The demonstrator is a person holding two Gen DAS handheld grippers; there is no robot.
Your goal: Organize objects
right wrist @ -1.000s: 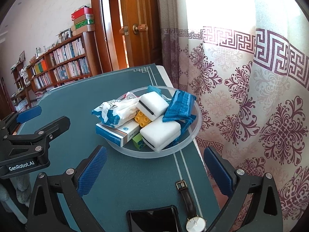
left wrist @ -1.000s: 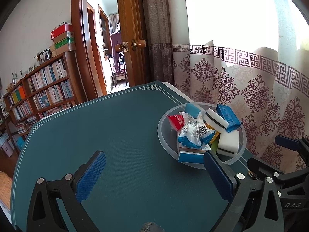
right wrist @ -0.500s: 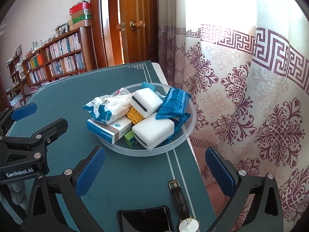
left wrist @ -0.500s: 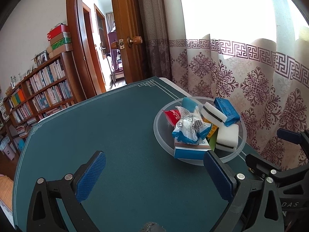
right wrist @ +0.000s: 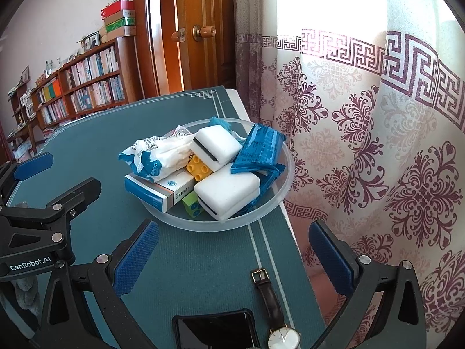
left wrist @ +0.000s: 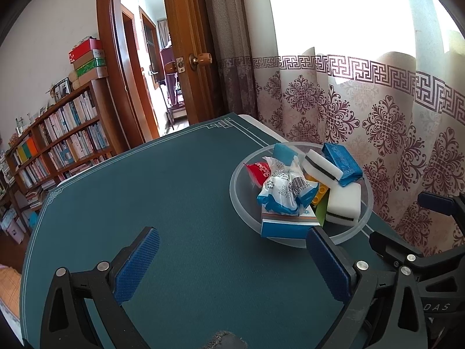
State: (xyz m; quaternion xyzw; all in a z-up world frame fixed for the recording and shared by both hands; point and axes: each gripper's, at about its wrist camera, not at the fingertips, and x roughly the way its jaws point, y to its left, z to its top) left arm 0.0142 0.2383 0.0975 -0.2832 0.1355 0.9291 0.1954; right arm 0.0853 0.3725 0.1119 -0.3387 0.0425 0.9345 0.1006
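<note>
Fingers of both the left gripper (left wrist: pixel 232 264) and right gripper (right wrist: pixel 234 257) gape empty near the bowl (right wrist: pixel 270 203) by the table's edge — its white sponge (right wrist: pixel 226 192) looks soft, light, best pinched across its sides.

Teal-covered table (right wrist: pixel 87 139), clear bowl (right wrist: pixel 286 174), wristwatch (right wrist: pixel 273 308), phone (right wrist: pixel 215 330)

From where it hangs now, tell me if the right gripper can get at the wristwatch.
Probably yes. The right gripper is open and empty, and the wristwatch lies flat on the mat just below it, beside the phone, with nothing on top.
</note>
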